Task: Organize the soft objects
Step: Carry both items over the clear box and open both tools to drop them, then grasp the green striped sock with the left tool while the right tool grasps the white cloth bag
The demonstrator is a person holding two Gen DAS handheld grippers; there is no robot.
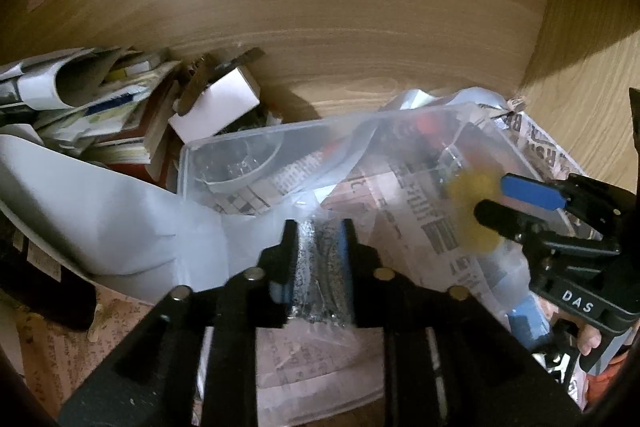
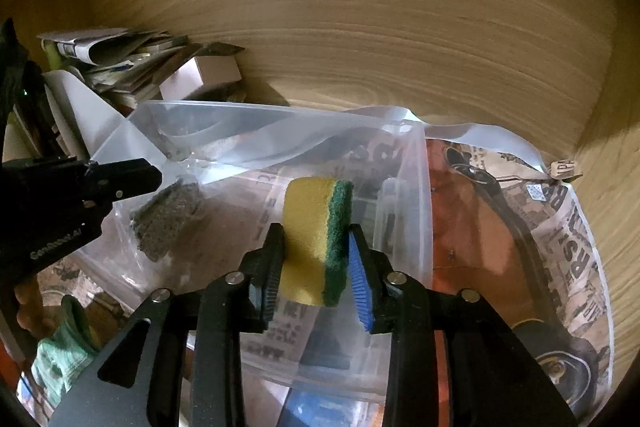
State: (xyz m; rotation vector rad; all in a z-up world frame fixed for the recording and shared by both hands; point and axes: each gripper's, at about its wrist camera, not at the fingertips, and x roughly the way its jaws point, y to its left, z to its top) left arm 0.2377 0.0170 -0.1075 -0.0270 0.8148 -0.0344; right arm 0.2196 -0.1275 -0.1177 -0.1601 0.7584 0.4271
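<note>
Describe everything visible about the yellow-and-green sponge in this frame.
The sponge is a thick yellow foam block with a dark green scouring layer on its right face. It stands upright between the fingers of the right gripper, rounded top up, lower end level with the pads. The left pad presses the yellow side; the blue right pad sits at the green layer, with contact hard to confirm. It hangs over a clear plastic container lined with newspaper. In the left wrist view it is a blurred yellow patch.

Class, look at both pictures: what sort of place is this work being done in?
Probably a cluttered wooden shelf or cupboard at home: wood-grain back panel, piled papers and booklets, and newspaper lining under a clear plastic container.
</note>
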